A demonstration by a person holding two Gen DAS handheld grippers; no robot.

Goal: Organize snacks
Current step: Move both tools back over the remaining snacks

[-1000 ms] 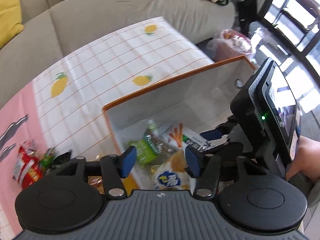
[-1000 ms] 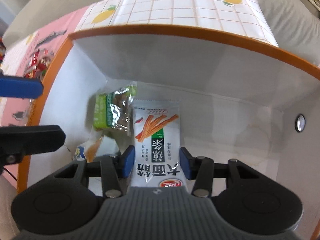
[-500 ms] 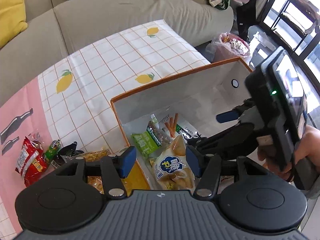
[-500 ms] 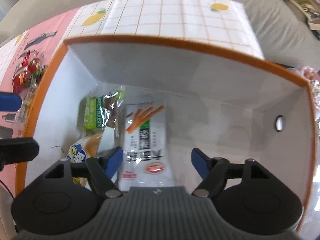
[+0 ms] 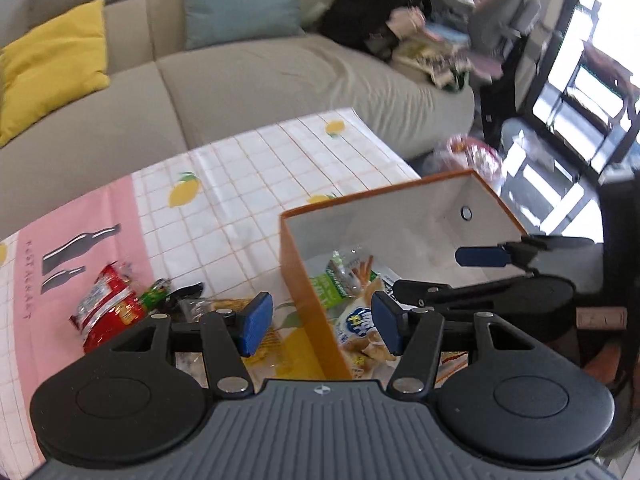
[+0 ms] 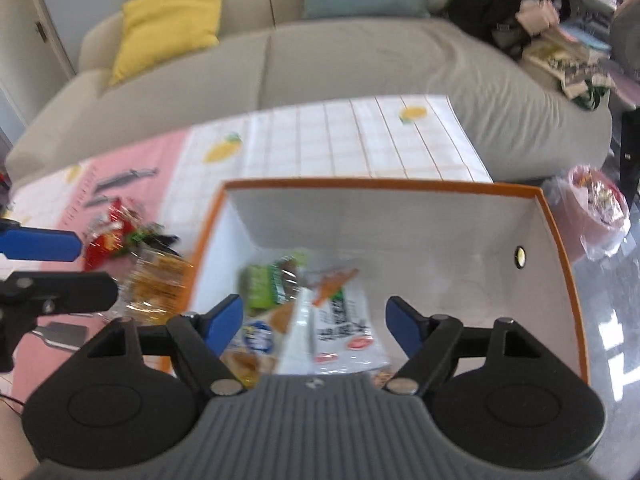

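Released from my right gripper (image 6: 314, 322), the white noodle-snack packet (image 6: 340, 320) now lies in the orange box (image 6: 560, 248) among other packets; its jaws gape empty. Left gripper (image 5: 322, 322) hovers half-open over the box edge, holding nothing.

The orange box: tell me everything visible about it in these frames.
The orange box is open-topped, seemingly cardboard, with orange outside and rim and plain white inner walls; one end wall has a small round hole. It stands upright on the lemon-print tablecloth. Inside lie a green packet, a white packet with orange sticks and a blue-logo snack bag. No claw touches it.
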